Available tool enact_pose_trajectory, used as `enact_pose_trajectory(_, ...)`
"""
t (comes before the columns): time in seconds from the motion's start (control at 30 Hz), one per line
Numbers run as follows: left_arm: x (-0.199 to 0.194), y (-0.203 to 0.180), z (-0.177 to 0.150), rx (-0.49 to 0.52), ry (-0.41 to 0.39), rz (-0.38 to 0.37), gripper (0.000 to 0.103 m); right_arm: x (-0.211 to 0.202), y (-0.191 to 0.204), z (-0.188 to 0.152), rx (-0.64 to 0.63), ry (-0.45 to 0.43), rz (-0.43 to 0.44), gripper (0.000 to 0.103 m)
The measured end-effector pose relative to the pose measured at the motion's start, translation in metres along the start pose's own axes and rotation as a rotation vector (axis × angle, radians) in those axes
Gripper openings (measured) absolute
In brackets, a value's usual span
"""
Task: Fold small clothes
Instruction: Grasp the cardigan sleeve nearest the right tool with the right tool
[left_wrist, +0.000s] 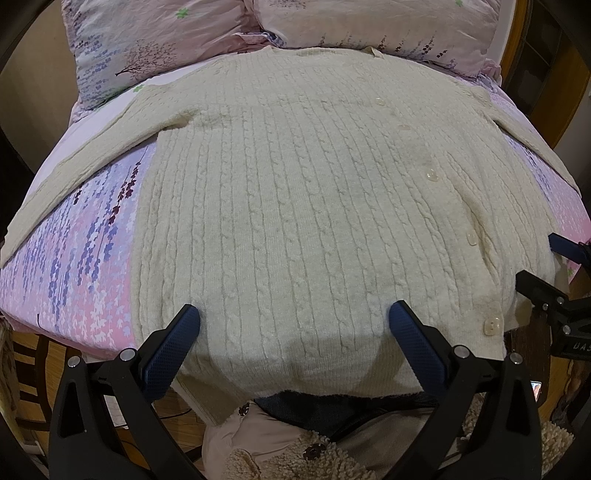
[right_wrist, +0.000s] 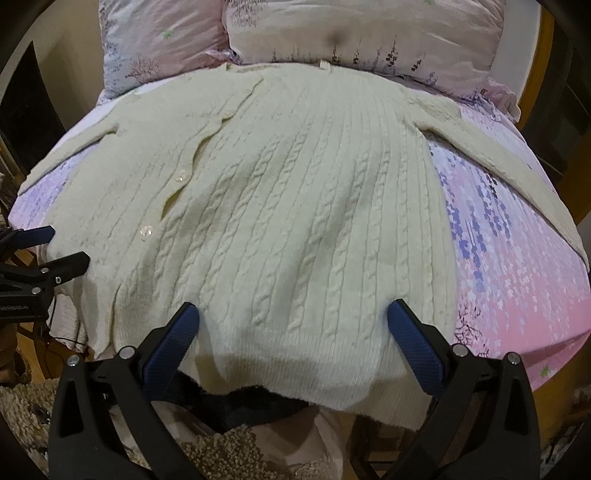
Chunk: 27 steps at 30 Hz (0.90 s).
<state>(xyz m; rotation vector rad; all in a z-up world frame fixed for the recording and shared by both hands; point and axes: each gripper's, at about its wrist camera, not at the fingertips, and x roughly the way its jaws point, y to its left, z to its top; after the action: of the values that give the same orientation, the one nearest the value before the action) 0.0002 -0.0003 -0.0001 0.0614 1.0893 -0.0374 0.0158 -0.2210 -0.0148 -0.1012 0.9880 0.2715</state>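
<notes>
A cream cable-knit cardigan (left_wrist: 295, 206) lies flat and buttoned on a pink floral bed, sleeves spread out to both sides; it also shows in the right wrist view (right_wrist: 288, 206). My left gripper (left_wrist: 294, 314) is open above the hem on the cardigan's left half. My right gripper (right_wrist: 293, 312) is open above the hem on its right half. Neither holds anything. The right gripper shows at the edge of the left wrist view (left_wrist: 554, 291), and the left gripper at the edge of the right wrist view (right_wrist: 48, 258).
Two floral pillows (left_wrist: 155, 44) (left_wrist: 376, 26) lie at the head of the bed. The bedsheet (right_wrist: 517, 280) is bare beside the cardigan. A person's fleece-trimmed clothing (left_wrist: 295, 454) is below the near bed edge. Wooden furniture (left_wrist: 524, 48) stands at the right.
</notes>
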Motion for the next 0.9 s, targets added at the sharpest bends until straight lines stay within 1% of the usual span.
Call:
enact_pose_trajectory(0.1,0.000,0.000,0.002,0.004,0.000,-0.004,0.102,0.000,-0.005,0.003,0.011,-0.004,0.026,0.101)
enact_pose_trajectory(0.17,0.000,0.001,0.004,0.006,0.001,-0.010,0.102,-0.001,-0.011,0.008,0.039,-0.007,0.060,0.101)
enact_pose_trajectory(0.23,-0.002,0.000,0.007,0.003,-0.003,-0.024,0.102,-0.005,-0.026,0.016,0.098,-0.036,0.095,0.101)
enact_pose_trajectory(0.3,-0.003,0.004,0.013,-0.009,-0.012,-0.050,0.102,-0.009,-0.048,0.027,0.175,-0.075,0.085,0.101)
enact_pose_trajectory(0.33,-0.003,0.007,0.017,-0.017,-0.017,-0.060,0.102,-0.010,-0.063,0.033,0.226,-0.095,0.078,0.099)
enact_pose_trajectory(0.37,-0.004,0.009,0.022,-0.025,-0.025,-0.069,0.102,-0.010,-0.079,0.038,0.280,-0.112,0.077,0.095)
enact_pose_trajectory(0.4,-0.006,0.012,0.028,-0.035,-0.048,-0.077,0.102,-0.008,-0.103,0.045,0.370,-0.131,0.086,0.091)
enact_pose_trajectory(0.43,-0.008,0.015,0.034,-0.039,-0.071,-0.076,0.102,-0.005,-0.118,0.049,0.428,-0.137,0.096,0.084)
enact_pose_trajectory(0.47,-0.008,0.016,0.038,-0.040,-0.084,-0.072,0.102,-0.001,-0.136,0.052,0.503,-0.141,0.116,0.078)
enact_pose_trajectory(0.5,-0.008,0.019,0.045,-0.039,-0.103,-0.059,0.102,0.004,-0.152,0.055,0.576,-0.139,0.143,0.075)
enact_pose_trajectory(0.53,-0.008,0.019,0.050,-0.038,-0.116,-0.056,0.102,0.011,-0.173,0.057,0.668,-0.137,0.189,0.071)
enact_pose_trajectory(0.63,-0.006,0.025,0.069,-0.039,-0.163,-0.062,0.102,0.031,-0.209,0.063,0.819,-0.136,0.252,0.066)
enact_pose_trajectory(0.7,-0.003,0.028,0.078,-0.041,-0.188,-0.067,0.102,0.041,-0.220,0.070,0.862,-0.133,0.265,0.064)
enact_pose_trajectory(0.77,-0.001,0.030,0.087,-0.043,-0.212,-0.045,0.102,0.049,-0.229,0.078,0.902,-0.145,0.271,0.062)
enact_pose_trajectory(0.8,0.002,0.031,0.093,-0.041,-0.224,-0.009,0.102,0.052,-0.233,0.082,0.911,-0.151,0.264,0.061)
enact_pose_trajectory(0.87,0.007,0.029,0.102,-0.037,-0.238,0.066,0.102,0.054,-0.245,0.084,0.942,-0.171,0.249,0.054)
enact_pose_trajectory(0.9,0.009,0.030,0.106,-0.037,-0.243,0.088,0.102,0.056,-0.249,0.084,0.957,-0.179,0.241,0.051)
